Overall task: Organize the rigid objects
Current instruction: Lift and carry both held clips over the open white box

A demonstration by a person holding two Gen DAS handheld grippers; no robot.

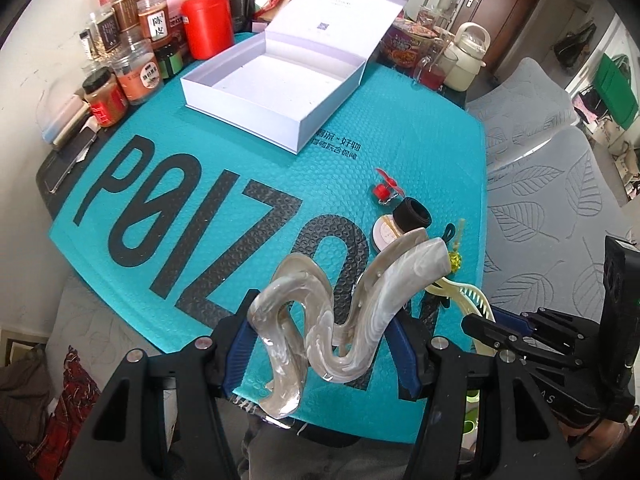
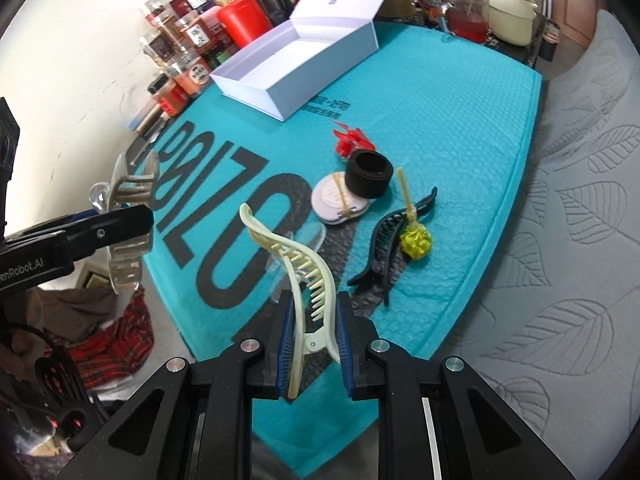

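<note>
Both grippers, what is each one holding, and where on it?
Left gripper clamps the marbled claw clip across its lower curves. Right gripper clamps the cream clip near its hinge end.

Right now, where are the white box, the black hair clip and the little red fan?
white box [image 1: 256, 92], left wrist view, front wall.
black hair clip [image 2: 384, 252], right wrist view, toothed middle.
red fan [image 2: 352, 140], right wrist view, red blades.

light: bright, even daylight | shadows: soft | edges: strong fisheye bending, dark corners
</note>
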